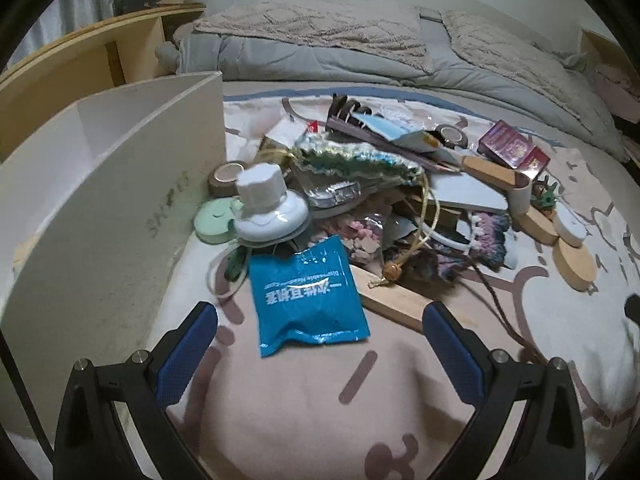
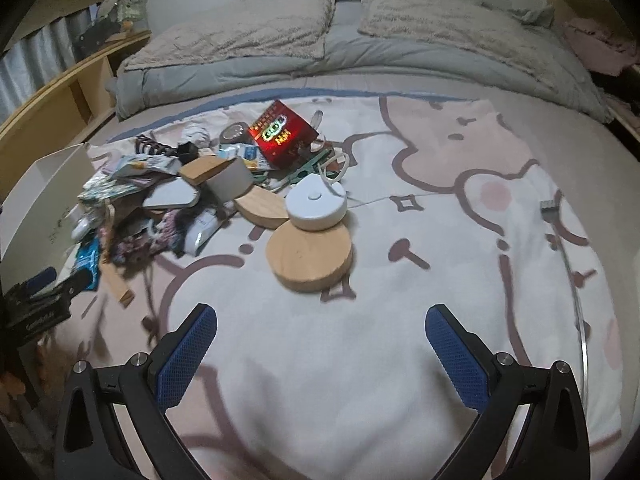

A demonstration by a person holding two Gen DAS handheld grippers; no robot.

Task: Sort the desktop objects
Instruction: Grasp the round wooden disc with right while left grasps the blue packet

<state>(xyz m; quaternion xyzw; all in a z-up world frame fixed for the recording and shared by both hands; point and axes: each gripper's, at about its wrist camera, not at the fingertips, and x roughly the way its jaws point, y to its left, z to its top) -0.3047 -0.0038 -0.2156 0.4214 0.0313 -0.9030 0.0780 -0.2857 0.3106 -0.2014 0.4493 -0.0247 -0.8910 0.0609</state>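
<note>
Done: nothing; my white box (image 1: 120, 168) looks empty.
Left: whole pile (image 1: 360, 200) on bed.
Grippers: my left gripper (image 1: 320, 332) and right gripper (image 2: 320, 332) wide, empty.

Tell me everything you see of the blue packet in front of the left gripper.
The blue packet is a flat, glossy foil-like sachet with white print, sealed and slightly crumpled. It lies on the blanket at the pile's near edge, just ahead of the open left gripper, untouched. Its top edge meets the clutter under the white bottle.
</note>
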